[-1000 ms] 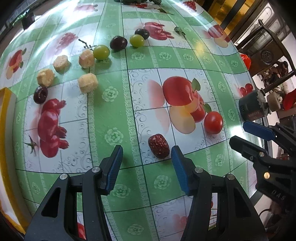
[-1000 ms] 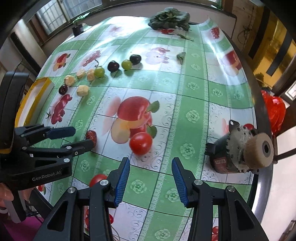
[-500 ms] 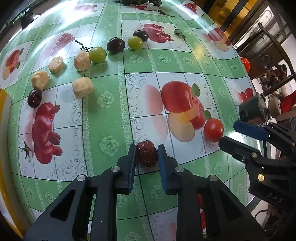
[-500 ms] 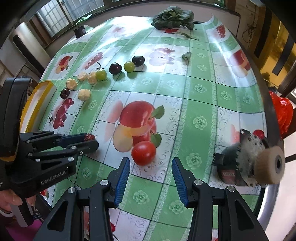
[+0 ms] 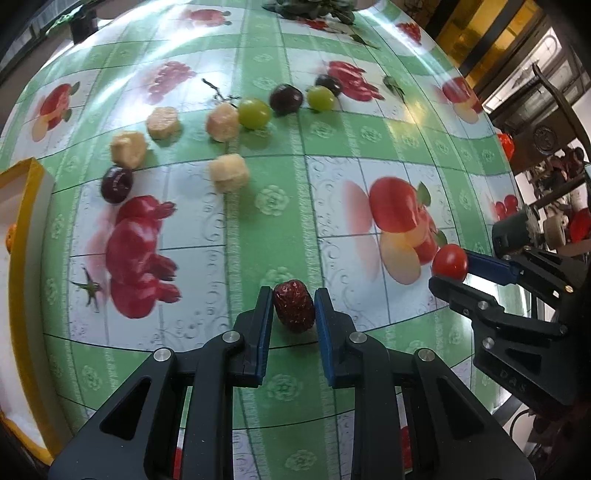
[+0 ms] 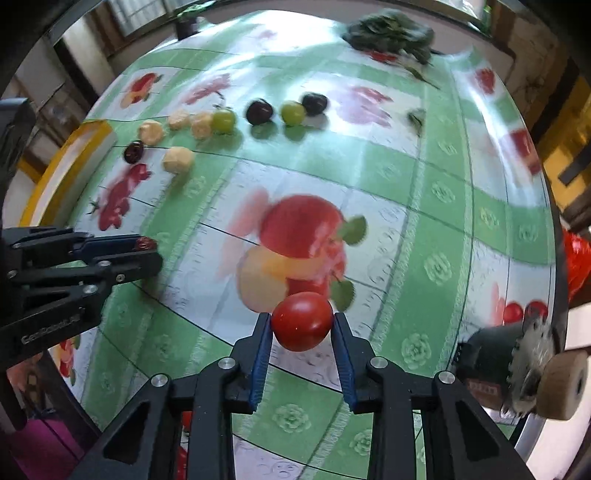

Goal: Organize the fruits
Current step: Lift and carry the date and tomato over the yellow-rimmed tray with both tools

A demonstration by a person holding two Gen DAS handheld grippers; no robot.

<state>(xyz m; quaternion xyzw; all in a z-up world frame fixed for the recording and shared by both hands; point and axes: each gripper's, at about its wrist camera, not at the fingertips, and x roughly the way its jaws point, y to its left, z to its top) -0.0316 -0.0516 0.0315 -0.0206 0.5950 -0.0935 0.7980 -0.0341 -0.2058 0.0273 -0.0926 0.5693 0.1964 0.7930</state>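
Worktop: a round worktop (image 5: 273,229) is covered by a glossy green-and-white checked cloth printed with fruit pictures; windows and wooden furniture are seen behind it.
Left gripper: the left gripper (image 5: 293,308) is pointed steeply down at the near part of the cloth, and its jaws are clamped on a wrinkled dark red date (image 5: 294,305), which is pressed by both blue pads. In the right wrist view the same gripper (image 6: 146,249) is seen from the side at the left edge, with only a small part of the date showing at its tip.
Right gripper: the right gripper (image 6: 302,325) is pointed steeply down, and its jaws are closing on a cherry tomato (image 6: 302,320) held between them; the left pad is touching it, while contact on the right pad cannot be told for certain.
Fruit row: at the far side two green grapes (image 5: 253,113) and dark cherries (image 5: 285,98) are laid in a loose line, with one more dark cherry (image 5: 116,184) lying apart near the tray.
Pale pieces: four pale yellowish chunks (image 5: 228,172) are spread beside the grapes; what they are cannot be told.
Tray: a yellow-rimmed white tray (image 5: 27,173) is placed at the left edge of the worktop.
Greens: a bunch of dark leafy greens (image 6: 388,35) is laid at the far edge.
Tool: a power tool with a toothed disc and a buffing wheel (image 6: 517,373) is lying at the right edge.
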